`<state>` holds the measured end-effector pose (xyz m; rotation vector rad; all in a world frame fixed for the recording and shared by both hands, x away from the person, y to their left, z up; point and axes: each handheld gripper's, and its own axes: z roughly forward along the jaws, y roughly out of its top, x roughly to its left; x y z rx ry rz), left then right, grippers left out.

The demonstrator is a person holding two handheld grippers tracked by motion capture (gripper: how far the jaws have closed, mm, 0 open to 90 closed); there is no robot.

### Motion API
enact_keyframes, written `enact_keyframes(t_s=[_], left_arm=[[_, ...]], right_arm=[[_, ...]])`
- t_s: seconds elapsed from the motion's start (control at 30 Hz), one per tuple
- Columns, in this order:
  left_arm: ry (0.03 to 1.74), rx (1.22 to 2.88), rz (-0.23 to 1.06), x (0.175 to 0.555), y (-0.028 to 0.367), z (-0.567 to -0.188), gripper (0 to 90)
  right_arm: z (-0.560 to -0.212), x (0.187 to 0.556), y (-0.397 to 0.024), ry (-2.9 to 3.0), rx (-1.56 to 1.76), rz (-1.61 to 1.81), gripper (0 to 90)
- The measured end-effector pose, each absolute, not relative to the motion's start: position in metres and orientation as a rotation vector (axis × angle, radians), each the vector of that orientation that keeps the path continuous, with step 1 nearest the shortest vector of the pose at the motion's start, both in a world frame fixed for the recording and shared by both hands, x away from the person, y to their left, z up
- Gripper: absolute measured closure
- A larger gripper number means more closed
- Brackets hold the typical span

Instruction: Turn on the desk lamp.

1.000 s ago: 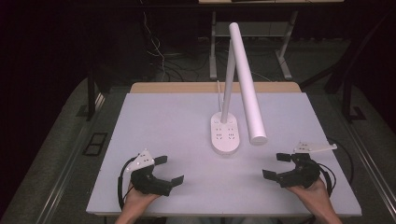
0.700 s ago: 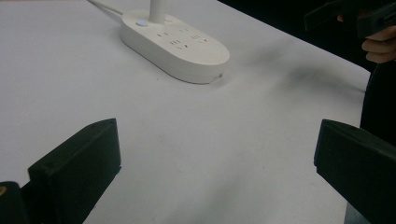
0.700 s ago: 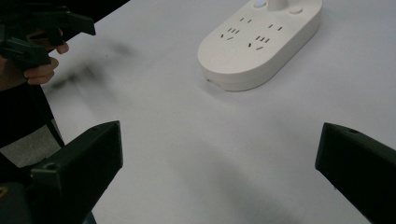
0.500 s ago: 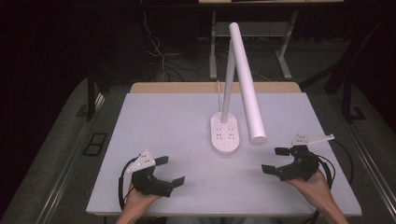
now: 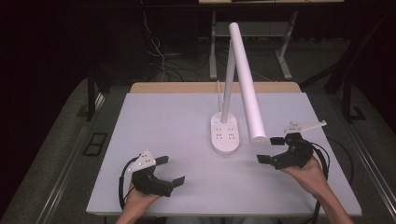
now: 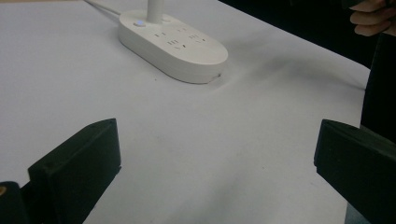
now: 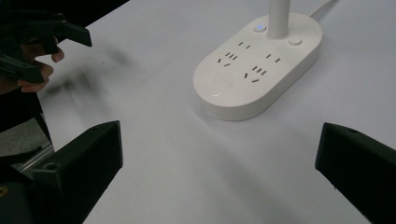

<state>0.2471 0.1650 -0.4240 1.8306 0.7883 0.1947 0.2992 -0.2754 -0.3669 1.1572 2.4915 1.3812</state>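
Lighting: white rectangular desk [image 5: 177, 140] evenly bright, surroundings near black. Soft grey shadows on the desk at 1 o'clock, left gripper view. Near black tongs slightly soft; no glare.

A desk lamp's base [image 5: 226, 135] stands on the tabletop [image 5: 168, 121], right of centre and nearer the far edge than the near one. Its post [image 5: 227, 79] rises from the base's far end, and its head [image 5: 245, 77] slants down toward the near right. The left gripper [image 5: 169, 170] sits by the near edge, left of the base. The right gripper [image 5: 270, 149] sits toward the right edge, just right of the head's low end.
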Motion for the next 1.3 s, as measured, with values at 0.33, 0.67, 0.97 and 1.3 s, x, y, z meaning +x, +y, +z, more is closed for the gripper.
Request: enact_keyframes(t_s=[0.33, 0.67, 0.97, 1.3], left_arm=[[0.791, 1.83, 0.199, 0.247, 0.166, -0.424, 0.0], [0.791, 1.829, 0.197, 0.247, 0.166, -0.424, 0.0], [0.789, 1.83, 0.197, 0.247, 0.167, -0.424, 0.0], [0.787, 1.829, 0.196, 0.247, 0.168, -0.423, 0.0]], right_arm=[[-0.356, 0.318, -0.272, 2.499, 1.144, 1.367, 0.6], [-0.347, 0.338, -0.269, 2.513, 1.132, 1.354, 0.6], [-0.348, 0.354, -0.262, 2.528, 1.127, 1.333, 0.6], [-0.345, 0.376, -0.259, 2.529, 1.15, 1.31, 0.6]])
